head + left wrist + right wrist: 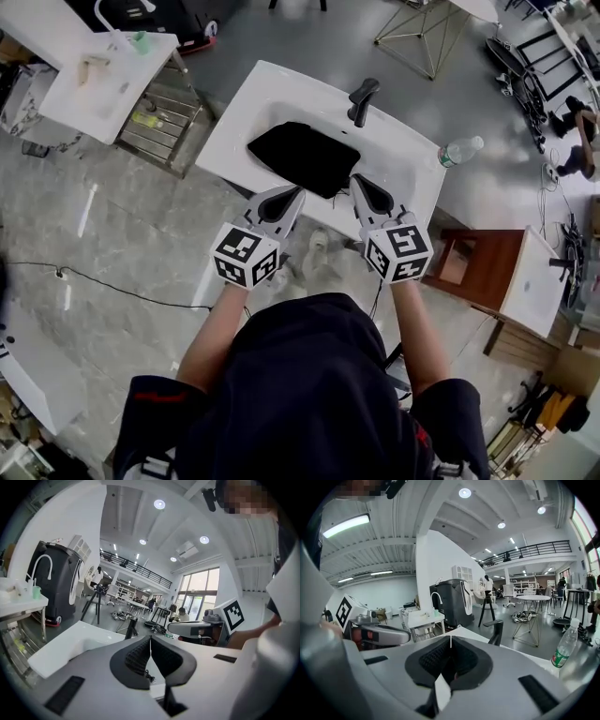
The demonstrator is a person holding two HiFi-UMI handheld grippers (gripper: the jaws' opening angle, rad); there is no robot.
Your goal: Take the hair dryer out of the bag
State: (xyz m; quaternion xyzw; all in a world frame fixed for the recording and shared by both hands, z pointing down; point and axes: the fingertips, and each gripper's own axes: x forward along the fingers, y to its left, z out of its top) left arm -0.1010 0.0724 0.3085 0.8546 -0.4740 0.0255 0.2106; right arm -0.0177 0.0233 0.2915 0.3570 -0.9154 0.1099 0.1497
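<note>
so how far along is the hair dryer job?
Done: nothing yet. The black bag lies in the sink, and no hair dryer shows outside it.
In hand: nothing. The left gripper and right gripper have their jaws together and empty, at the sink's near edge, just short of the bag.
Left: reach the bag, get it open and pull the dryer out.

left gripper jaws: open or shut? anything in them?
Shut, empty. The left gripper view shows the left gripper with pads meeting, nothing between them; the black bag lies ahead in the sink.
</note>
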